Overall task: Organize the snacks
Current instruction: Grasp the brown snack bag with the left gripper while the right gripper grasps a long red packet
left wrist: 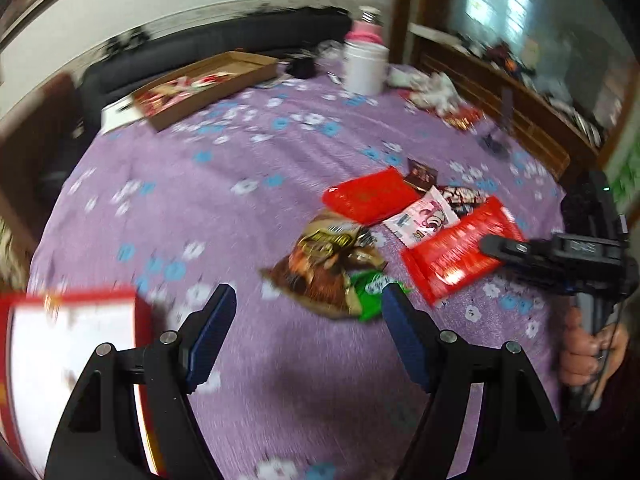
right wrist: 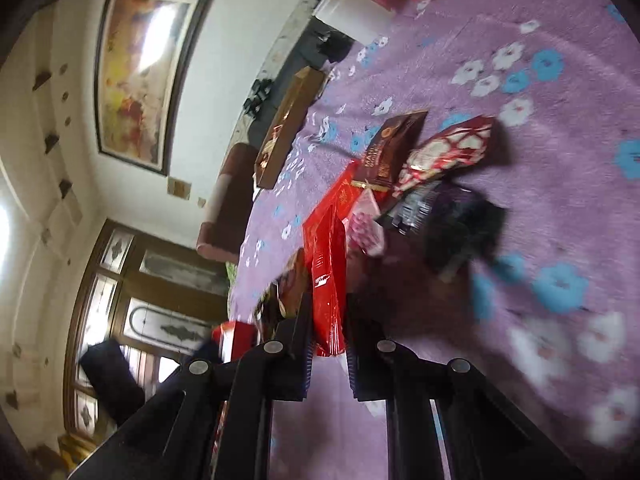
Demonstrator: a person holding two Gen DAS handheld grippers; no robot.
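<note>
Right gripper (right wrist: pixel 328 344) pinches a red snack packet (right wrist: pixel 328 276) by its near end, lifting it from the loose pile.

Left gripper (left wrist: pixel 308 320) hangs open, empty, above the purple tablecloth (left wrist: pixel 248 216); the far cardboard tray (left wrist: pixel 208 84) likely awaits the snacks.

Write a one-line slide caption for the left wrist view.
Open left gripper hovers over a purple flowered tablecloth while the right gripper reaches onto a shiny red snack packet.
</note>
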